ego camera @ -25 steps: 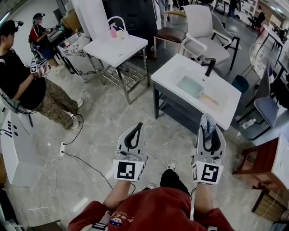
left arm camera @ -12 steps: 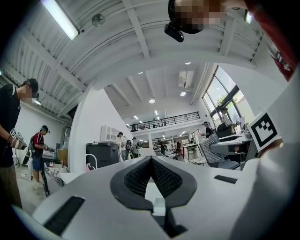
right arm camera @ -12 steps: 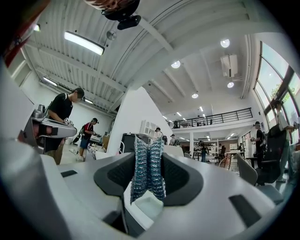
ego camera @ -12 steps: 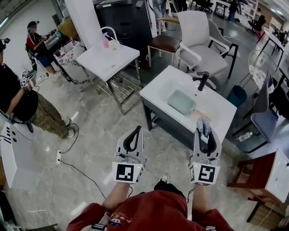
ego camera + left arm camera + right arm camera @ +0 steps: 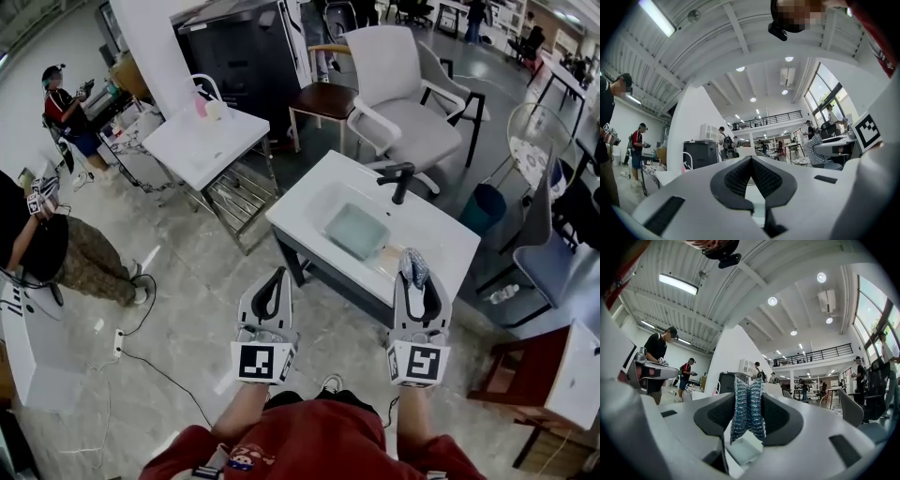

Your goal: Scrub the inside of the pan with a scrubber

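Your right gripper (image 5: 418, 279) pinches the soft, springy scrubber (image 5: 747, 406) mid-body; your left gripper (image 5: 279, 275) is closed, empty. The pan (image 5: 354, 231) in the sink (image 5: 441, 246) basin looks rigid, probably slick: steady its handle (image 5: 387, 253).

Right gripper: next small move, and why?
Probably carry the right gripper forward and down toward the pan. It is shut on the scrubber but hangs short of the sink, while the pan lies in the basin with nothing touching it. The left gripper is shut and empty.
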`<state>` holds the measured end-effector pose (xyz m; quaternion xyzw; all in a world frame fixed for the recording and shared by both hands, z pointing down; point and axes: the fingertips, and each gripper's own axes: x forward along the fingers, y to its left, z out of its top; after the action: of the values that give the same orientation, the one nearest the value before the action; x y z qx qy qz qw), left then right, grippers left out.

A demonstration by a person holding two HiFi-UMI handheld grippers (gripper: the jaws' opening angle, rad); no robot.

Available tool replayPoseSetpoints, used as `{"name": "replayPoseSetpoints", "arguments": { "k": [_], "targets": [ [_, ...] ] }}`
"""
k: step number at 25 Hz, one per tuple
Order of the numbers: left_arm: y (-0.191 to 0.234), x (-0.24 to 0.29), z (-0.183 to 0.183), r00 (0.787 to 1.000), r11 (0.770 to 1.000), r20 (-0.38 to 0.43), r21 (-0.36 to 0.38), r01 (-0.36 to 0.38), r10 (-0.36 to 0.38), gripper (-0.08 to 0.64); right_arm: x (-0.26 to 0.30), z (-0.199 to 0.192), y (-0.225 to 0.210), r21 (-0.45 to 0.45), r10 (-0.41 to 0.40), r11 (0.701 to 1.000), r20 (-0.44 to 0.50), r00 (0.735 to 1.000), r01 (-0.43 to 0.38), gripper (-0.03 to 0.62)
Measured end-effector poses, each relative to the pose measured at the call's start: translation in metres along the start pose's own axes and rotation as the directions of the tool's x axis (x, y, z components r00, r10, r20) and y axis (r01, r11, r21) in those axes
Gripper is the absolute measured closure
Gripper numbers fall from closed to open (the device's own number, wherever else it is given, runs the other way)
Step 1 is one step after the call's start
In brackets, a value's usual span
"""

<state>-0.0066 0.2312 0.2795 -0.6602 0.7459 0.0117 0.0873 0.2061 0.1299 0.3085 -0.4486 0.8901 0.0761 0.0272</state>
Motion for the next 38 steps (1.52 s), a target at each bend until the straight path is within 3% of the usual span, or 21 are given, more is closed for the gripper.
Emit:
{"name": "replayPoseSetpoints", "arguments": {
  "k": [14,29,33,38],
  "targets": [
    [-0.002,0.060,-0.021,1.000,0.999,0.001,-0.028,0.027,-0.027,0.552,0.042,-0.019,-0.023,-0.014,-0.006,1.000,-0.014,1.000,0.006,0.411],
    [0.075,0.170,-0.046,0.992,0.992,-0.002,-0.040,0.123,-0.123,0.552,0.169,-0.013,0.016,-0.067,-0.035,0.997,-0.012,0.999,0.034,0.411],
    [0.095,0.197,-0.062,0.981,0.984,-0.072,-0.024,0.178,-0.179,0.552,0.204,-0.016,0.028,-0.074,-0.062,0.995,-0.022,0.998,0.061,0.411],
    [0.119,0.235,-0.080,0.970,0.973,-0.077,-0.021,0.229,-0.230,0.552,0.243,-0.029,0.040,-0.092,-0.112,0.990,-0.038,0.993,0.108,0.414]
  ]
}}
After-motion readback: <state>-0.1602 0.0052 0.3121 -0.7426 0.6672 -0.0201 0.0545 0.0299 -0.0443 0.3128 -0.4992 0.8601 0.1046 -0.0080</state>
